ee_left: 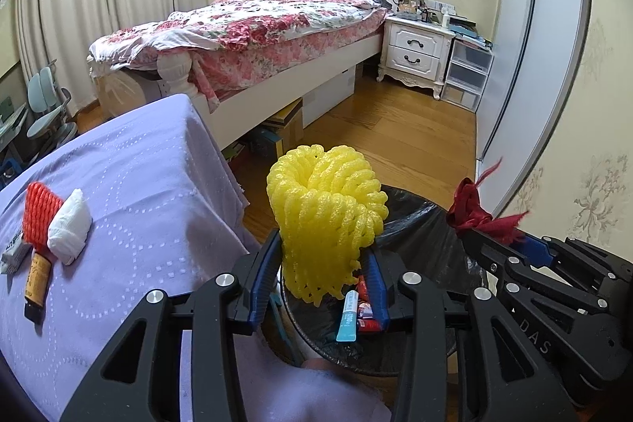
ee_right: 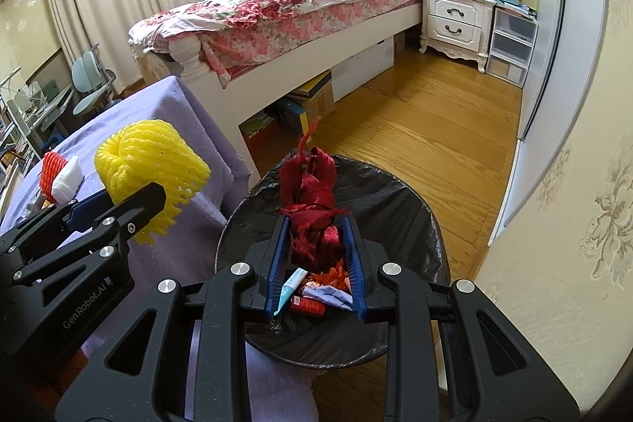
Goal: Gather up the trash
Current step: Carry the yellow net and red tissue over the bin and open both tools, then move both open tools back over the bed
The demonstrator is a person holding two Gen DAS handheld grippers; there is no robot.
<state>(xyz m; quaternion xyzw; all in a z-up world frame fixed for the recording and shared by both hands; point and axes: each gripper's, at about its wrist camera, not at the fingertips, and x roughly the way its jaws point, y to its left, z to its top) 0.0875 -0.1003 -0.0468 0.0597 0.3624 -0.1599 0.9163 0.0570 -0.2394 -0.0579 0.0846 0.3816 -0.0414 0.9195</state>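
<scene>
My left gripper point(ee_left: 322, 244) is shut on a yellow foam fruit net point(ee_left: 328, 216) and holds it over the near-left rim of the black-lined trash bin point(ee_left: 427, 224). It also shows in the right wrist view point(ee_right: 152, 176). My right gripper point(ee_right: 316, 224) is shut on a crumpled red ribbon point(ee_right: 314, 216) above the bin point(ee_right: 387, 192); the ribbon also shows in the left wrist view point(ee_left: 474, 212). Inside the bin lie a light-blue tube point(ee_right: 290, 289), a red tube and scraps.
A table with a purple cloth point(ee_left: 138, 176) stands to the left and carries an orange foam net point(ee_left: 37, 212), a white crumpled tissue point(ee_left: 69, 228), a brown bottle point(ee_left: 37, 281) and a small box. A bed point(ee_left: 257, 38), a nightstand point(ee_left: 417, 48) and wooden floor lie beyond.
</scene>
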